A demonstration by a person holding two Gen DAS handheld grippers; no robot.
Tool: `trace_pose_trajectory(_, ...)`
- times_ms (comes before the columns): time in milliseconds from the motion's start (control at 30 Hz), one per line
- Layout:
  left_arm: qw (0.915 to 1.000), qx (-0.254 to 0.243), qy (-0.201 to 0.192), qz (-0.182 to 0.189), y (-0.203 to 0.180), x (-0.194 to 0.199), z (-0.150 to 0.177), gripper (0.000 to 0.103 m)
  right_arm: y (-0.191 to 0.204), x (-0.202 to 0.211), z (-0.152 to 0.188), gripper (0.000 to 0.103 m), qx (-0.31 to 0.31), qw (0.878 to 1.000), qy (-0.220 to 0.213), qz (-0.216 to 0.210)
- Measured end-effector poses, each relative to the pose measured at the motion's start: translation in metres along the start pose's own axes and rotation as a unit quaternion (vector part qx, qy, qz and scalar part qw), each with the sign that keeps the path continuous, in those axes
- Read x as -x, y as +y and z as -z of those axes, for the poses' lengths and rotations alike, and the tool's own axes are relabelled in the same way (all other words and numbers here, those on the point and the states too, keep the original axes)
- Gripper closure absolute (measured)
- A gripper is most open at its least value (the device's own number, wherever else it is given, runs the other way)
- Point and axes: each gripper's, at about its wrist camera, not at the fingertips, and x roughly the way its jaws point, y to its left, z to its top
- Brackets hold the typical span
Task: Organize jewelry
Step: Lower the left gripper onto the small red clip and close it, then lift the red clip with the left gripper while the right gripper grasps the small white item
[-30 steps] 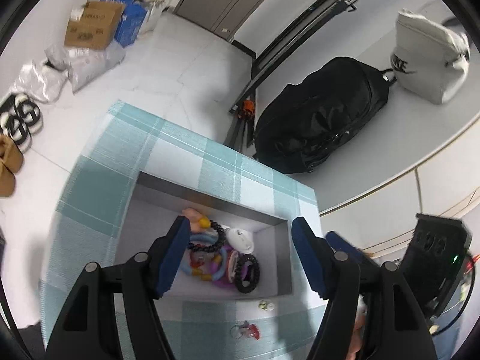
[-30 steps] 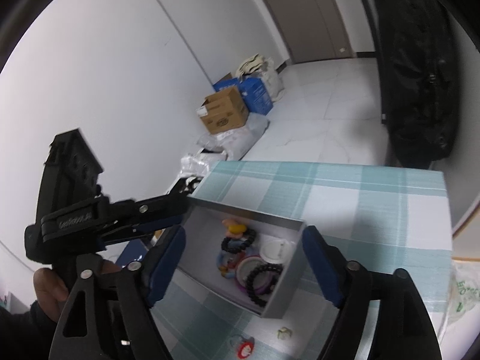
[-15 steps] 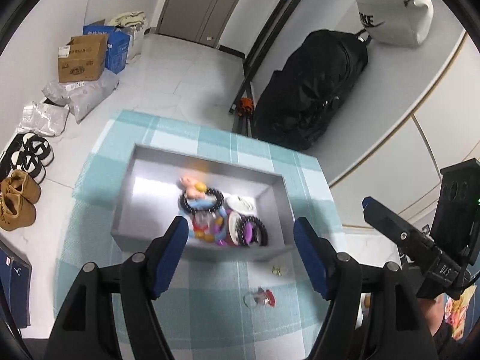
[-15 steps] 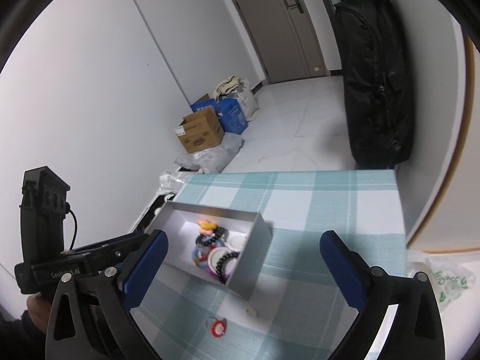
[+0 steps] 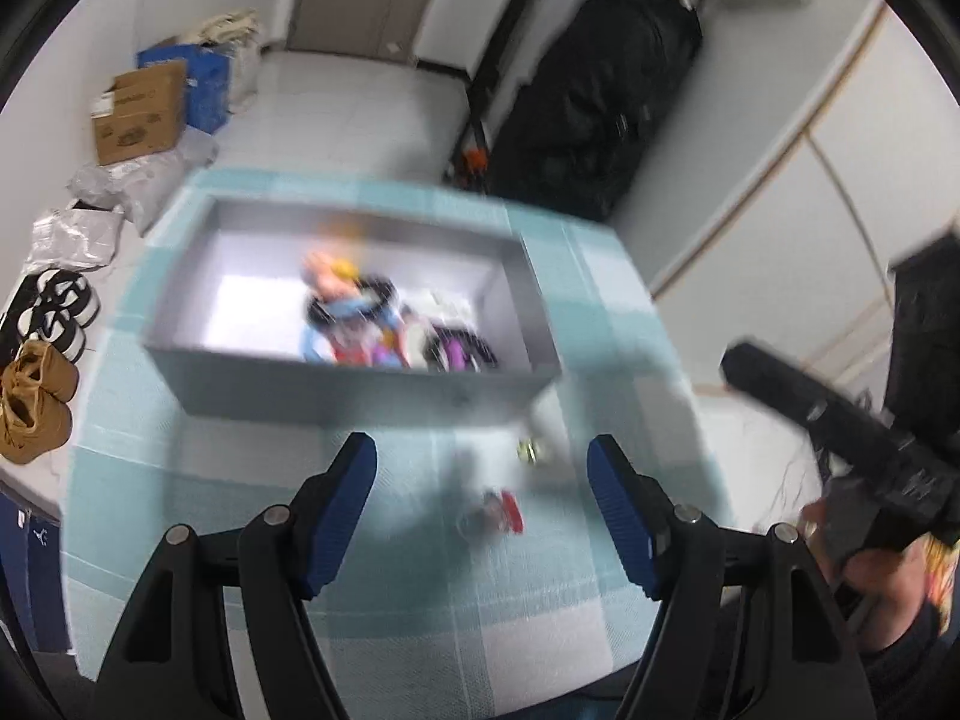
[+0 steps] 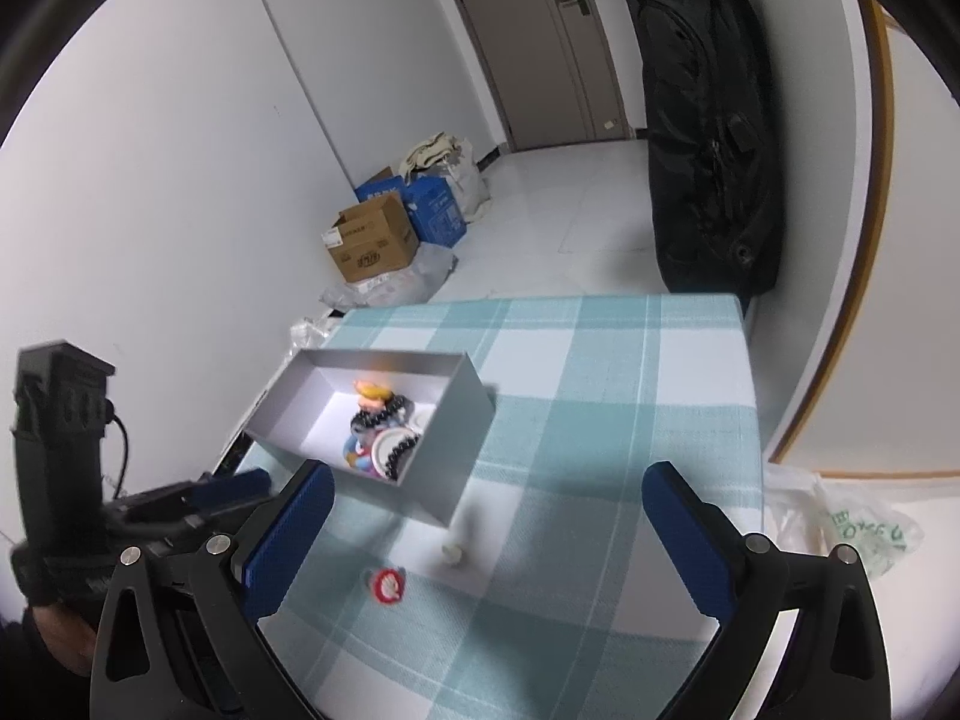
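Note:
A grey open box (image 5: 336, 381) (image 6: 462, 456) sits on the teal checked tablecloth (image 5: 198, 480) (image 6: 600, 372) and holds several bracelets (image 5: 384, 324) (image 6: 378, 426). A small red and white ring piece (image 5: 501, 510) (image 6: 387, 585) and a tiny pale piece (image 5: 531, 450) (image 6: 451, 552) lie on the cloth in front of the box. My left gripper (image 5: 480, 510) is open and empty, above the red piece. My right gripper (image 6: 489, 537) is open and empty, over the two loose pieces. The left wrist view is blurred.
The table's right edge (image 6: 750, 396) drops to the floor beside a white wall. A black bag (image 5: 576, 114) (image 6: 708, 138) hangs beyond the table. Cardboard boxes (image 6: 372, 240) and shoes (image 5: 36, 396) lie on the floor. A plastic bag (image 6: 858, 528) lies to the right.
Both grippers have drawn back and away from the box. The box and the two loose pieces have stayed in place. Both stay open.

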Motion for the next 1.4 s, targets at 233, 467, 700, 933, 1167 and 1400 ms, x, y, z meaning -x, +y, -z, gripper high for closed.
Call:
trace_pose_trajectory(233,0.9955,-0.050,0.066,-0.046,-0.019,-0.041,0.016,0.035,-0.013,0.006,0.006,0.000,-0.021,1.000,0.007,0.005)
trace_pose_trajectory(467,0.9941,-0.068,0.058,-0.062,-0.026,-0.047,0.017,0.036,-0.018,0.010,0.008,0.000,-0.032,0.999,0.011,0.005)
trace_pose_trajectory(700,0.9936,-0.065,0.066,-0.064,-0.016,-0.043,0.013,0.083,-0.020,0.007,0.013,0.000,-0.032,0.999,0.028,0.012)
trace_pose_trajectory(933,0.9960,-0.050,0.063,-0.038,-0.011,-0.038,0.010,0.094,-0.023,-0.005,0.017,0.000,-0.047,0.998,0.050,0.015)
trace_pose_trajectory(1167,0.9983,-0.044,0.035,-0.014,-0.013,-0.020,0.000,0.094,-0.013,-0.025,0.025,0.002,-0.026,0.996,0.084,0.017)
trace_pose_trajectory(1400,0.9993,-0.027,-0.025,0.000,-0.010,0.020,-0.012,0.094,0.005,-0.052,0.038,0.033,0.026,0.990,0.133,0.039)
